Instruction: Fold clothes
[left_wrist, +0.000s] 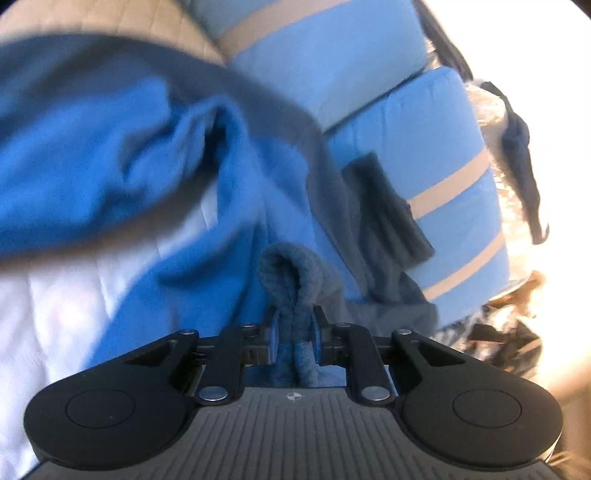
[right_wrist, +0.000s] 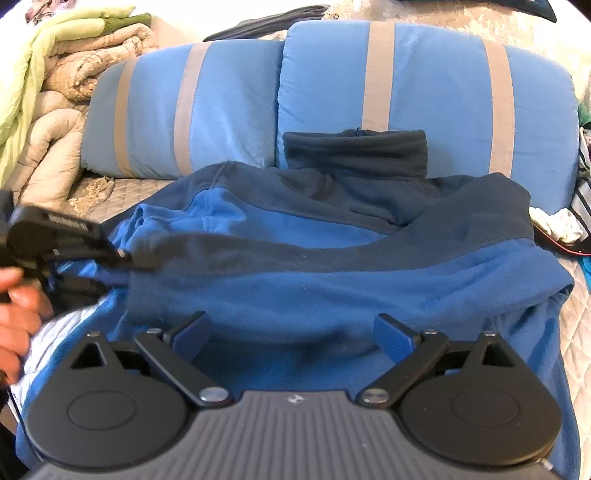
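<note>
A blue fleece jacket with navy shoulders and collar lies spread on the bed, its collar against the pillows. My left gripper is shut on a bunched fold of the jacket's cuff or hem; the rest of the jacket hangs blurred beyond it. In the right wrist view the left gripper shows at the left edge, held by a hand, pinching the sleeve end. My right gripper is open, hovering over the jacket's lower body with nothing between its fingers.
Two blue pillows with grey stripes lean at the head of the bed. A rolled beige and green quilt lies at the back left. The white quilted bedspread shows beneath the jacket. Loose clothes and a red cable sit at the right.
</note>
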